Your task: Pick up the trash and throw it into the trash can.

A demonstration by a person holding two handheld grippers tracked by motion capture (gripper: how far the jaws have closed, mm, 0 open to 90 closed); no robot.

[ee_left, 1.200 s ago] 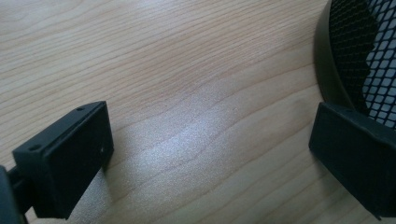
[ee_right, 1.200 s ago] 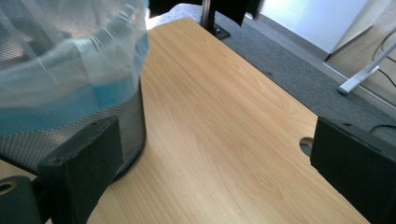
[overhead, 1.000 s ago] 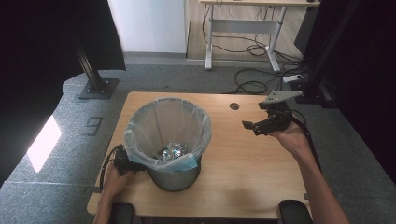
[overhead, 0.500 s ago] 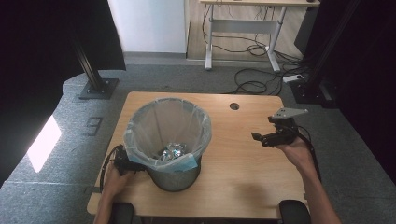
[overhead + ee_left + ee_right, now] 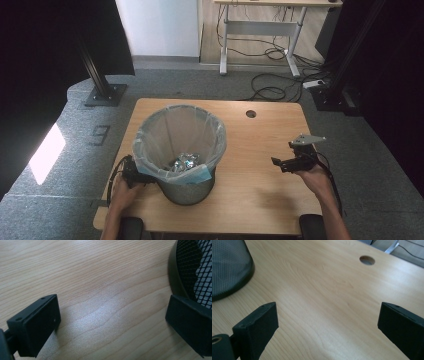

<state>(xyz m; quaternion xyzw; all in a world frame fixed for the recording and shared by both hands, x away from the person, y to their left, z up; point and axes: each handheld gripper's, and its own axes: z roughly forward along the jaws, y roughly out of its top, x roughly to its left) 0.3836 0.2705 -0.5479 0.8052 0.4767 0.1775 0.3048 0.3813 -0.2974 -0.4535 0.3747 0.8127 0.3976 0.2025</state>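
Note:
A black mesh waste bin (image 5: 180, 150) lined with a clear plastic bag stands on the left half of the wooden table (image 5: 260, 200). Crumpled shiny trash (image 5: 184, 162) lies at its bottom. My left gripper (image 5: 131, 172) rests low on the table at the bin's left side. In the left gripper view it (image 5: 112, 322) is open, with bare wood between the jaws and the bin's mesh wall (image 5: 197, 272) beside the right jaw. My right gripper (image 5: 286, 162) hovers over the table's right part. In the right gripper view it (image 5: 327, 327) is open and holds nothing, with the bin's base (image 5: 229, 267) at upper left.
A round cable hole (image 5: 251, 114) (image 5: 367, 260) sits near the table's far edge. Beyond the table are grey carpet, a black stand base (image 5: 102, 95), a white desk frame (image 5: 260, 35) and loose cables (image 5: 272, 87).
My right gripper has moved down and toward the near right part of the table, away from the far edge. The left gripper has stayed by the bin.

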